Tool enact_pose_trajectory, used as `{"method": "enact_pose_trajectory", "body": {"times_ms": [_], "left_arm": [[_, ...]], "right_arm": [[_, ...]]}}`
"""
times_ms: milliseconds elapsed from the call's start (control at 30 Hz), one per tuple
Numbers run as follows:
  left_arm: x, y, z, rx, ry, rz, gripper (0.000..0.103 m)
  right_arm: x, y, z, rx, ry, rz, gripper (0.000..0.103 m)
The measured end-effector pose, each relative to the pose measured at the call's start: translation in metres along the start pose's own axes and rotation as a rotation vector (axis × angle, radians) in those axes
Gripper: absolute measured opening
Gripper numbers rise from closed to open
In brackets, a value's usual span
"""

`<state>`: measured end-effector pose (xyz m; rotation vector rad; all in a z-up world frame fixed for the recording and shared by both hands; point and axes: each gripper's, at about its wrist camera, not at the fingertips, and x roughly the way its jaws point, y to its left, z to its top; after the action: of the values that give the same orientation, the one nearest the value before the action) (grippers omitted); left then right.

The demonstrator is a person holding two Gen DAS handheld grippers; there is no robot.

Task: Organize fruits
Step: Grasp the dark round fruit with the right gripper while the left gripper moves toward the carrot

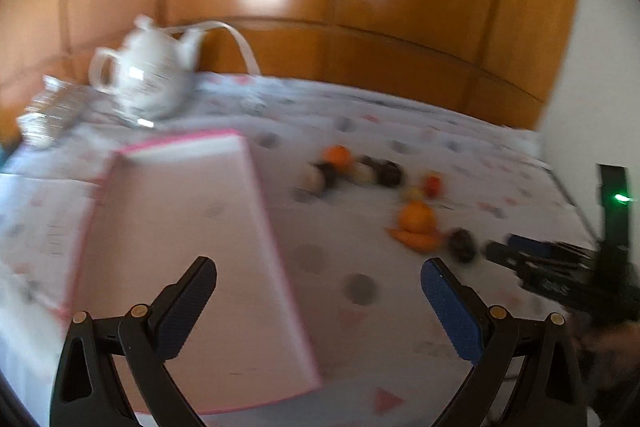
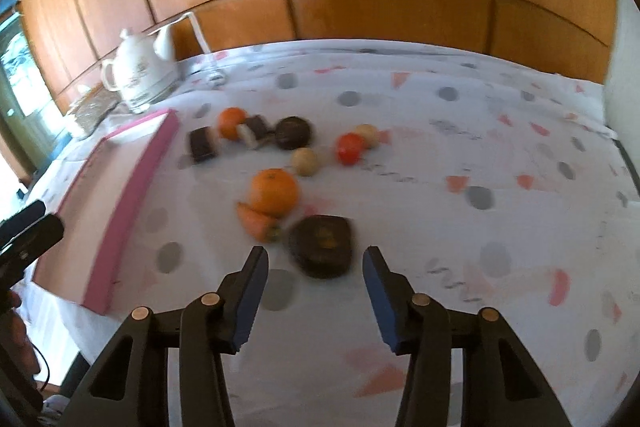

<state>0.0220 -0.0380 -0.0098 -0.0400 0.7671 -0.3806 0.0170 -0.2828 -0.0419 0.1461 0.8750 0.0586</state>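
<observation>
The right gripper [image 2: 316, 261] is spread wide and empty, with a dark heart-shaped piece [image 2: 321, 245] just ahead between its fingers and a carrot-like piece [image 2: 256, 221] and an orange [image 2: 274, 191] ahead-left. The left gripper [image 1: 319, 281] also gapes empty over the pink tray [image 1: 188, 247]. My advice: skip the dark piece, centre on the orange, close gently, carry it left into the tray. No writing is readable; blur hides any labels.
</observation>
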Motion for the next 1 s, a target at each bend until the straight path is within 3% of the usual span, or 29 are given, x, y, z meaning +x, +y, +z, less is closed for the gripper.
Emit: {"method": "enact_pose_trajectory", "body": {"times_ms": [133,267,400,433,533,633,800,833,867,1000], "left_arm": [[0.016,-0.019,0.005,0.067,0.033,-0.024,0.103],[0.036,-0.031,0.010,0.092,0.074,-0.030,0.101],[0.057,-0.041,0.011,0.116,0.143,-0.063,0.076],[0.062,-0.043,0.011,0.111,0.156,-0.072,0.075],[0.067,-0.045,0.012,0.095,0.165,-0.079,0.075],[0.071,-0.044,0.012,0.093,0.176,-0.077,0.075],[0.082,-0.043,0.014,0.071,0.202,-0.076,0.075],[0.084,-0.044,0.015,0.066,0.208,-0.080,0.075],[0.086,-0.045,0.016,0.063,0.214,-0.085,0.073],[0.098,-0.052,0.019,0.052,0.244,-0.109,0.065]], "right_arm": [[0.001,-0.025,-0.005,0.047,0.023,-0.014,0.050],[0.005,-0.037,-0.008,0.054,0.046,0.004,0.037],[0.010,-0.037,-0.007,0.046,0.058,0.075,0.036],[0.012,-0.034,-0.006,0.036,0.060,0.089,0.036],[0.016,-0.025,-0.004,0.009,0.062,0.135,0.043],[0.023,-0.015,0.000,-0.029,0.065,0.153,0.065],[0.044,-0.008,0.008,-0.045,0.098,0.147,0.066],[0.047,-0.008,0.009,-0.042,0.105,0.148,0.064],[0.050,-0.009,0.009,-0.037,0.113,0.143,0.048],[0.051,-0.012,0.011,-0.028,0.098,0.106,0.048]]}}
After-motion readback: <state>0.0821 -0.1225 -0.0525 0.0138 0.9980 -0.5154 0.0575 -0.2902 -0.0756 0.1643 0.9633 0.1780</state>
